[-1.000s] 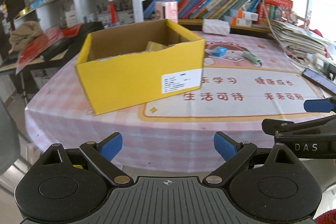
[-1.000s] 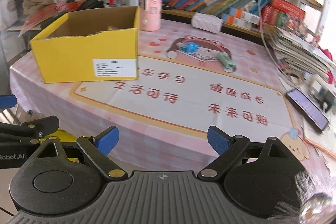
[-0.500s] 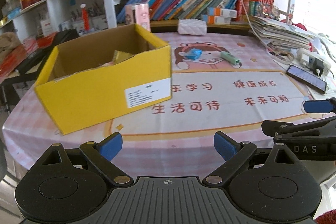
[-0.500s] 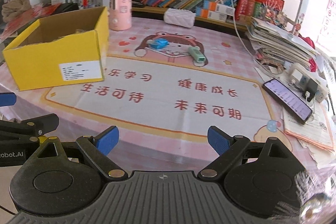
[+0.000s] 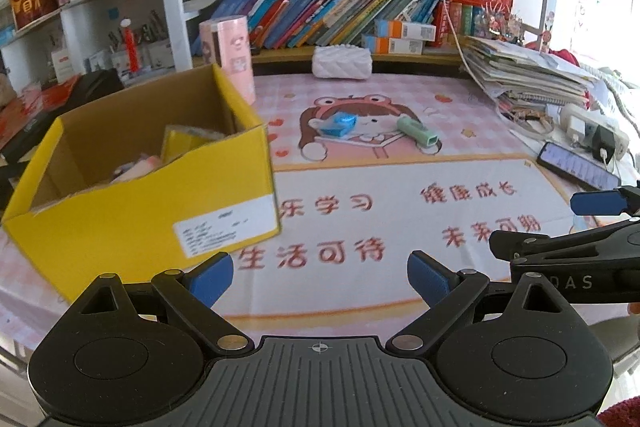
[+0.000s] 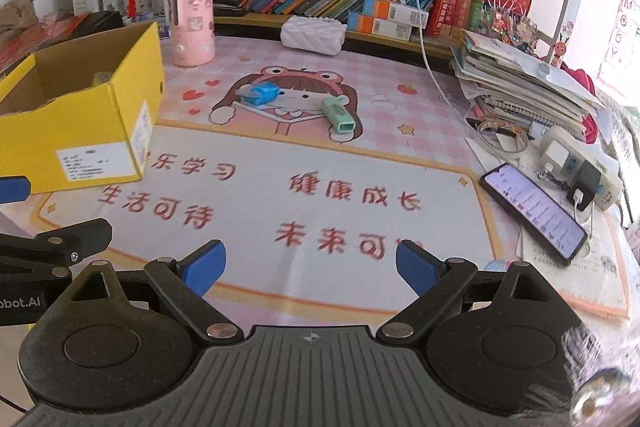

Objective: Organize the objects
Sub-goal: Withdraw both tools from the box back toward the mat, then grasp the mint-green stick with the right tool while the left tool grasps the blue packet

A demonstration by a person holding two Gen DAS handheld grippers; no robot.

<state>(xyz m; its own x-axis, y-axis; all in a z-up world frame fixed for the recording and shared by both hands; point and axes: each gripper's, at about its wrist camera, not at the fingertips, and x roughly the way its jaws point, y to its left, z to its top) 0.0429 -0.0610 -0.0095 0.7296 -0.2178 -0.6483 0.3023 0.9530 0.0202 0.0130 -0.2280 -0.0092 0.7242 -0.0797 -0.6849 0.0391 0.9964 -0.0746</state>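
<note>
A yellow cardboard box [image 5: 140, 211] [image 6: 80, 131] stands open on the left of the pink table mat, with a few items inside. Farther back on the cartoon print lie a small blue object [image 5: 338, 125] [image 6: 262, 95] and a mint-green object [image 5: 418, 133] [image 6: 339, 113]. My left gripper [image 5: 320, 277] is open over the mat's near edge, just right of the box's front corner, with nothing between its fingers. My right gripper [image 6: 310, 269] is open too, empty, over the mat's near middle. Each gripper's side shows at the edge of the other's view.
A pink cylinder [image 6: 191, 23] and a white quilted pouch [image 6: 313, 34] stand at the back by the bookshelf. A stack of books and papers [image 6: 520, 83], a power strip [image 6: 580, 163] and a lit phone [image 6: 534, 213] crowd the right side.
Both grippers have moved forward and rightward over the table. The yellow box has slid toward the left of both views, and the blue and green objects look nearer. Both stay open.
</note>
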